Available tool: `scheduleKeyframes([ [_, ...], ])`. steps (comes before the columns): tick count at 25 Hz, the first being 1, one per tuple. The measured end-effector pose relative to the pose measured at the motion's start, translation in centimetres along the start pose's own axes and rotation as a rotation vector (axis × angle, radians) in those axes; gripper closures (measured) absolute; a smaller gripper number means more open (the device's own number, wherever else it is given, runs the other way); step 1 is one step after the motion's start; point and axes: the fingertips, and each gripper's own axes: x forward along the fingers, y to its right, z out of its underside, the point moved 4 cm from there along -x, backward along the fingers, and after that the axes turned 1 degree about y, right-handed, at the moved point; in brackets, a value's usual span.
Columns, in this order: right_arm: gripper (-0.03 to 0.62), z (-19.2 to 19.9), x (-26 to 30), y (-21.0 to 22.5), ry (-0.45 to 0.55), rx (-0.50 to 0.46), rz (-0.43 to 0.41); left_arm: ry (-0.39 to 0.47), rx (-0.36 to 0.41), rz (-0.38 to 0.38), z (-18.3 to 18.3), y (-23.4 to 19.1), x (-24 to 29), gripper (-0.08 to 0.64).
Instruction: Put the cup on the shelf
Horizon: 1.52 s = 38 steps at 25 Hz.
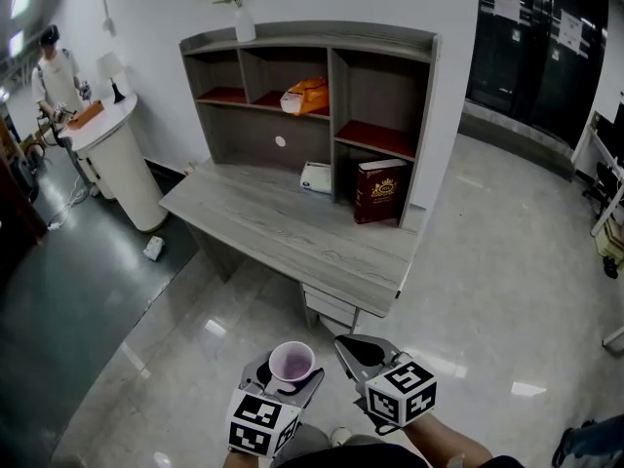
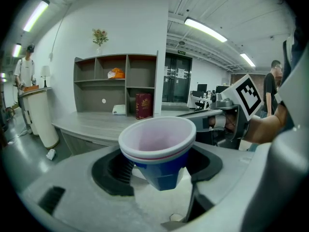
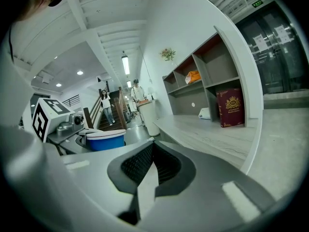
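Now left gripper (image 1: 290,378) squeezes white-rimmed blue paper cup (image 2: 157,149); right gripper (image 1: 349,347) closed, empty. Keep cup level, carry to far grey wooden shelf (image 1: 331,61).

Bright ceiling tubes (image 2: 207,30) shine at one o'clock, the floor (image 1: 527,389) glares at five o'clock, the cup (image 2: 157,149) is sharp, edges warp dark.

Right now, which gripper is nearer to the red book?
Right. The right gripper is over the floor short of the desk, more in line with the red book; the left gripper, holding the cup, sits further left.
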Motion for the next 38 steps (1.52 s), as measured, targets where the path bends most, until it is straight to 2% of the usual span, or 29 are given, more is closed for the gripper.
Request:
scheduleKeyframes([
  [9, 0.594, -1.7, 2.9, 0.6, 0.020, 0.004, 0.022, 0.017, -0.005, -0.011, -1.4, -4.4, 0.7, 0.262],
  [27, 0.594, -6.6, 14.5, 3.2, 0.038, 0.044, 0.151, 0.031, 0.025, 0.098, -6.7, -17.3, 4.8, 0.262],
  [38, 0.594, -7.9, 20.7, 3.0, 0.031, 0.065, 0.222, -0.007, 0.075, 0.194, -7.5, -23.9, 7.0, 0.262],
])
